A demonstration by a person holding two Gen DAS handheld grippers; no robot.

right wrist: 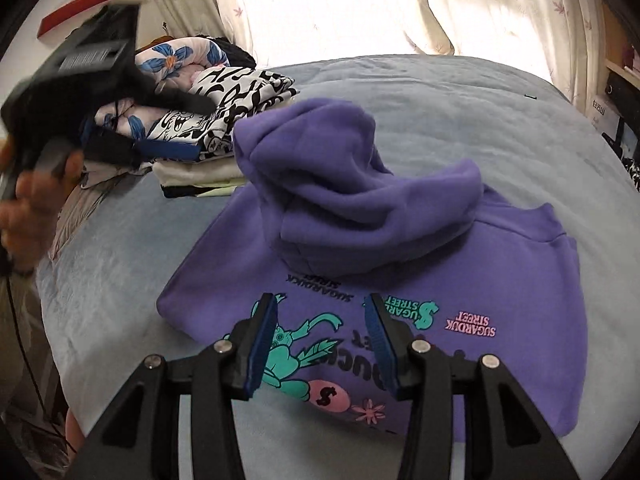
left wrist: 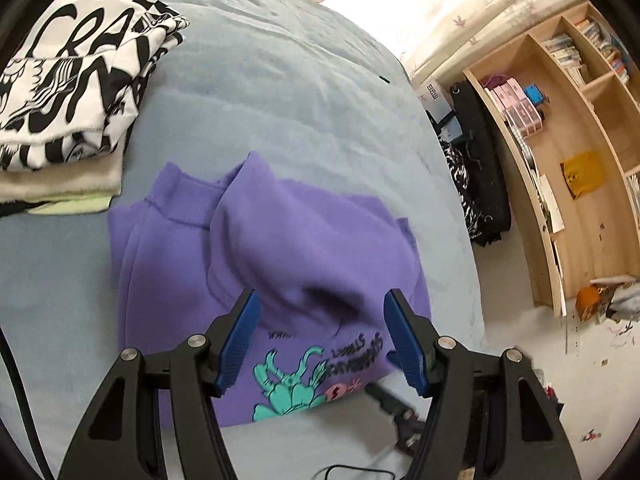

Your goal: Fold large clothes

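A purple hoodie (left wrist: 272,248) with teal and pink print lies folded on the blue-grey bed (left wrist: 280,92). Its hood is bunched on top. It also shows in the right wrist view (right wrist: 400,232). My left gripper (left wrist: 320,300) is open and empty, hovering just above the hoodie's near edge. My right gripper (right wrist: 320,308) is open and empty above the printed part of the hoodie. The left gripper also shows in the right wrist view (right wrist: 152,150), blurred at the left, held in a hand.
A stack of folded clothes (left wrist: 76,80) with a black-and-white top sits on the bed, left of the hoodie. A floral quilt (right wrist: 168,60) lies behind it. A wooden bookshelf (left wrist: 568,152) and a black bag (left wrist: 480,168) stand right of the bed.
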